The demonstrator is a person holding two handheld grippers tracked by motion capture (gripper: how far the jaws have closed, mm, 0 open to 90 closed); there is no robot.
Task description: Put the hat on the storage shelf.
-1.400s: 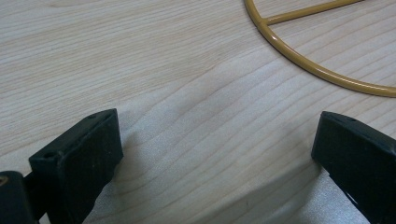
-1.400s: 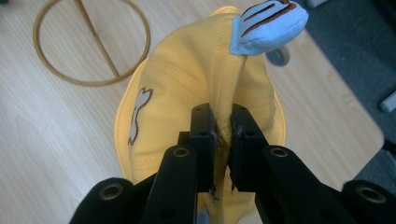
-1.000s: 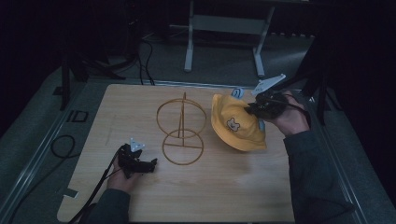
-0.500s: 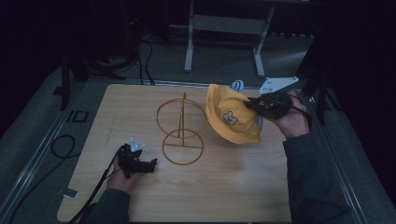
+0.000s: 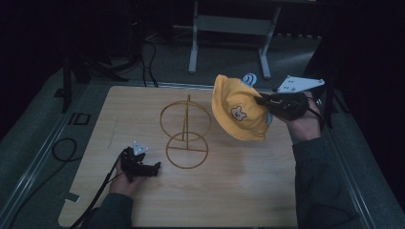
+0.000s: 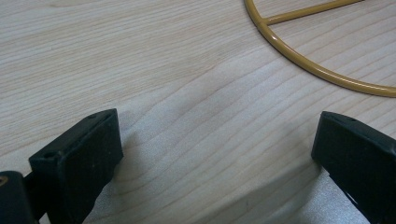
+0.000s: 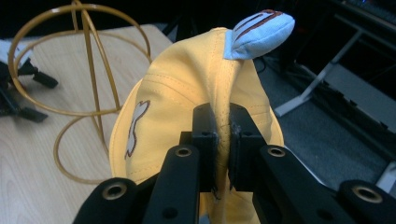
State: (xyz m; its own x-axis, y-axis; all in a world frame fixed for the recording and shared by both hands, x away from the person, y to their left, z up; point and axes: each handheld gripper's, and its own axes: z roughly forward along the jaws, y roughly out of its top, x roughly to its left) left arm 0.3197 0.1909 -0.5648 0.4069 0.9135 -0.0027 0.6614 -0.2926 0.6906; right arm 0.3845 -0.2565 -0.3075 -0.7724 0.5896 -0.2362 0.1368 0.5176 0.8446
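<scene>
hat: yellow cloth hat [image 5: 239, 114], soft, stitched seams, bear patch on front, pale blue padded ear [image 7: 259, 28] with brown lines; held up in the air over the right side of the surface, just right of the stand
right gripper: right gripper [image 5: 263, 101], black jaws pinched tight on a fold of the hat fabric
stand: wire stand [image 5: 186, 136], thin gold metal, upright ring on a post over a flat ring base
left gripper: left gripper [image 5: 155, 168], resting low on surface near stand base, jaws wide apart, nothing between
surface: light wood surface [image 5: 239, 191], fine straight grain, rounded corners
room: dark; grey floor, metal frame legs [image 5: 229, 28] behind, black cables at left
</scene>
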